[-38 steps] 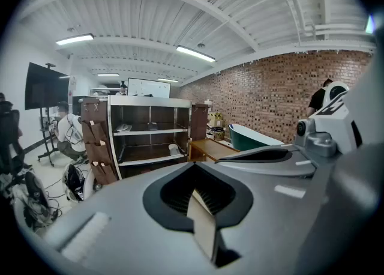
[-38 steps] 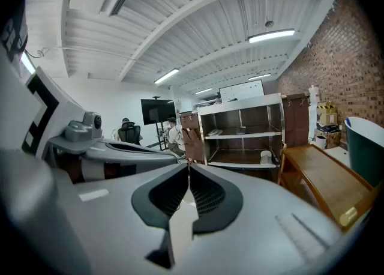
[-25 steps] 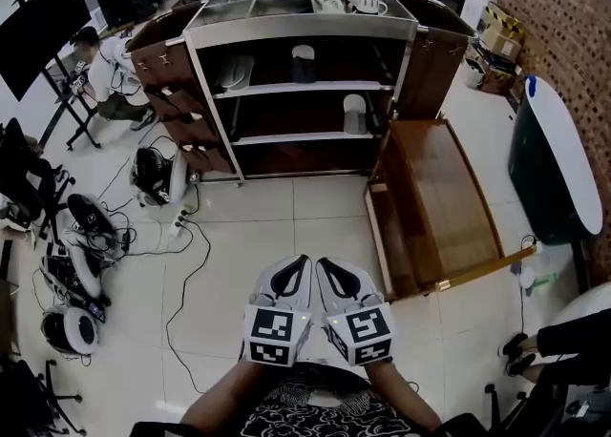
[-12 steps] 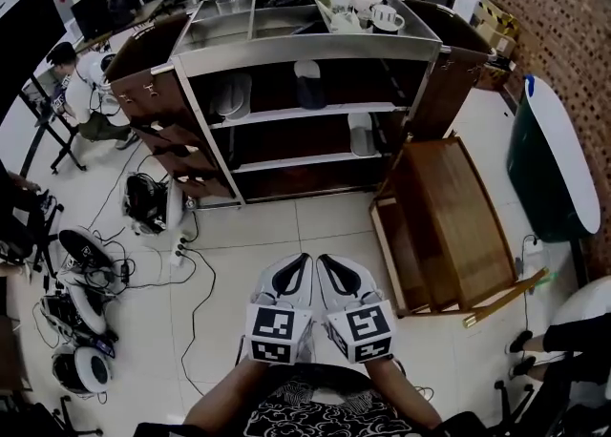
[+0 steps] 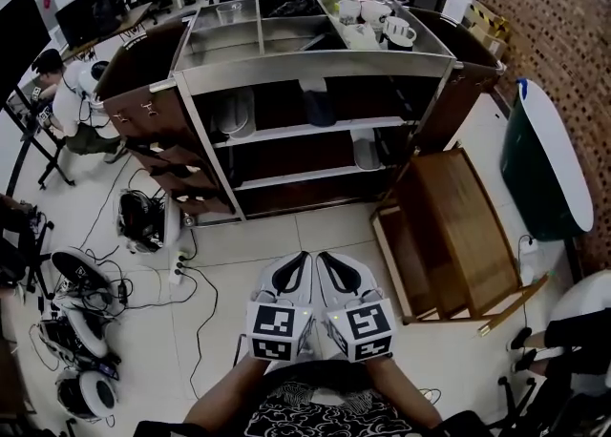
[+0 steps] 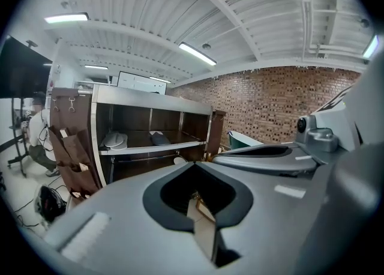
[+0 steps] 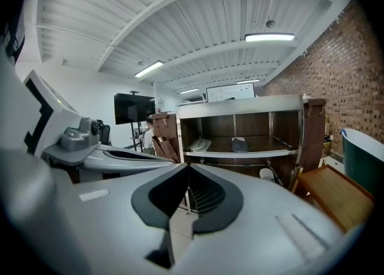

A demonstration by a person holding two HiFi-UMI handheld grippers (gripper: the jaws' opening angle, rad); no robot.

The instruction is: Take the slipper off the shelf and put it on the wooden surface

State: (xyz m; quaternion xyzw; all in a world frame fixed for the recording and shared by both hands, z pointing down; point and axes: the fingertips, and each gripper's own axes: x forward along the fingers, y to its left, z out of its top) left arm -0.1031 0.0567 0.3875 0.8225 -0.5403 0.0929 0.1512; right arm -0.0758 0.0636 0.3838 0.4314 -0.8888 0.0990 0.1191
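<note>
Head view, left to right. The shelf unit (image 5: pixel 315 61) fills the upper centre of the frame. A white slipper (image 5: pixel 234 111) lies at the left of its upper board and a dark slipper (image 5: pixel 318 101) at that board's middle. A pale grey slipper (image 5: pixel 366 149) lies on the lower board toward the right. Each slipper has its long axis running front to back on its board, so one short end faces the open front. The task names a single slipper; which of the three is meant cannot be told.

At bottom centre, the left gripper (image 5: pixel 296 268) and right gripper (image 5: pixel 332 271) lie side by side and point up-frame at the shelf. They are well apart from it, with bare floor tiles between. Both have their jaws drawn together with nothing between them. All three slippers therefore lie straight ahead of the grippers. The white one is off to the left gripper's side and the pale grey one off to the right gripper's side.

At right centre, the wooden surface (image 5: pixel 458 225) is a low brown platform on the floor, just beside the shelf's right end. The right gripper is probably the nearer one for setting a slipper down there.
</note>
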